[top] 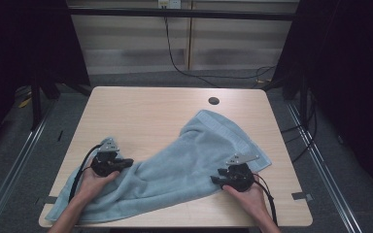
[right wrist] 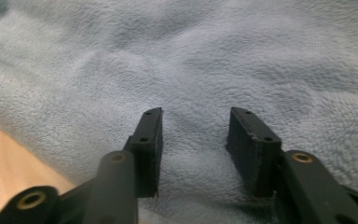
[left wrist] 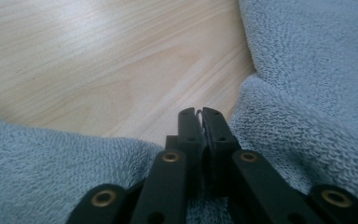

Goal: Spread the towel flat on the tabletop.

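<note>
The light blue towel (top: 184,165) lies rumpled across the near half of the table (top: 145,107); the left gripper (left wrist: 200,114) view shows jaws clenched at a towel edge; the right gripper (right wrist: 195,122) view shows jaws parted, released, over towel pile.

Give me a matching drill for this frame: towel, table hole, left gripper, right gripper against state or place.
1. towel
2. cable hole
3. left gripper
4. right gripper

a. jaws apart above terry cloth
b. far edge of the wooden table
c. jaws shut at the cloth's edge
d. light blue, spread crumpled

Pairs: 1-d, 2-b, 3-c, 4-a
</note>
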Motion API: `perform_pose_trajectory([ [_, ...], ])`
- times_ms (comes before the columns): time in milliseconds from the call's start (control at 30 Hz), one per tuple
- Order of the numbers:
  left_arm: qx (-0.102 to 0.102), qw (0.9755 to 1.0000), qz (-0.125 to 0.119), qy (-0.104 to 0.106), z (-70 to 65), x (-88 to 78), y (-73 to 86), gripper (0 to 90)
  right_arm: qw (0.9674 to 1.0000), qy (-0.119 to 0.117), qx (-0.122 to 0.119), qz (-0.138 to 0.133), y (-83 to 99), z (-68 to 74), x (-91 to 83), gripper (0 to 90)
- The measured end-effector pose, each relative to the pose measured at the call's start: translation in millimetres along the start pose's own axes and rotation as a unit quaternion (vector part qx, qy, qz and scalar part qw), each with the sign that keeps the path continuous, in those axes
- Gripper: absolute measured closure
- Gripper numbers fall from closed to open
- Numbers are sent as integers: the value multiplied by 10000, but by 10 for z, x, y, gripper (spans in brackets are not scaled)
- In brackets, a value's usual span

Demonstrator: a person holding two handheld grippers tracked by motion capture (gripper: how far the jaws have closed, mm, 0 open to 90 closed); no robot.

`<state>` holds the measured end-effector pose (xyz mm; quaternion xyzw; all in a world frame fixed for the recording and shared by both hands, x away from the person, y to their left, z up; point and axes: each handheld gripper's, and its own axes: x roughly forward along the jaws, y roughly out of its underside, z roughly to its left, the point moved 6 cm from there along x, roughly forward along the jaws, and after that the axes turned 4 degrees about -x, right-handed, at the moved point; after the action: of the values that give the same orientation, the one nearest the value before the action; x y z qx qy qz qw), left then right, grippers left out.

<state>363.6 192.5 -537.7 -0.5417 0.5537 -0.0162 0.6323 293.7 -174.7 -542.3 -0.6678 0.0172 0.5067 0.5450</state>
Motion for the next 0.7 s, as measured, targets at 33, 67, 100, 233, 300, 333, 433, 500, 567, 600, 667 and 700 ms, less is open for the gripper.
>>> perform_pose_trajectory([
  [33, 9, 10000, -4, -13, -5, -10, -4, 864, 10000, 0, 0, 0, 0, 0, 0, 571],
  [67, -10, 10000, -58, -21, -19, -26, -14, 816, 10000, 35, 77, -46, -11, -107, 2, 617],
  [100, -14, 9999, -95, -29, -24, -33, -21, 785, 9999, 90, 89, -39, -13, -143, 1, 618],
  [233, -66, 9998, -185, 59, -48, -59, -37, 720, 9995, 294, 60, -30, -31, -313, 2, 617],
  [300, -71, 9997, -205, 120, -73, -73, -44, 702, 9991, 388, 157, -38, -44, -431, 0, 617],
  [333, -83, 9996, -227, 170, -103, -73, -49, 680, 9984, 529, 203, -9, -46, -531, -11, 617],
  [433, -28, 9996, -221, 172, -140, -72, -48, 648, 9962, 827, 270, 14, -48, -724, -33, 614],
  [500, -32, 9995, -232, 203, -154, -72, -49, 623, 9956, 875, 346, 1, -47, -788, -40, 613],
  [567, -20, 9990, -234, 375, -195, -68, -51, 592, 9927, 1133, 411, -83, -37, -957, -57, 611],
  [600, 49, 9984, -193, 526, -244, -66, -50, 583, 9913, 1239, 430, -84, -27, -1012, -67, 606],
  [667, 124, 9980, -175, 601, -275, -62, -47, 570, 9906, 1279, 468, -92, -23, -1040, -73, 605],
  [700, 169, 9975, -158, 670, -313, -48, -42, 556, 9901, 1303, 508, -113, -17, -1071, -80, 604],
])
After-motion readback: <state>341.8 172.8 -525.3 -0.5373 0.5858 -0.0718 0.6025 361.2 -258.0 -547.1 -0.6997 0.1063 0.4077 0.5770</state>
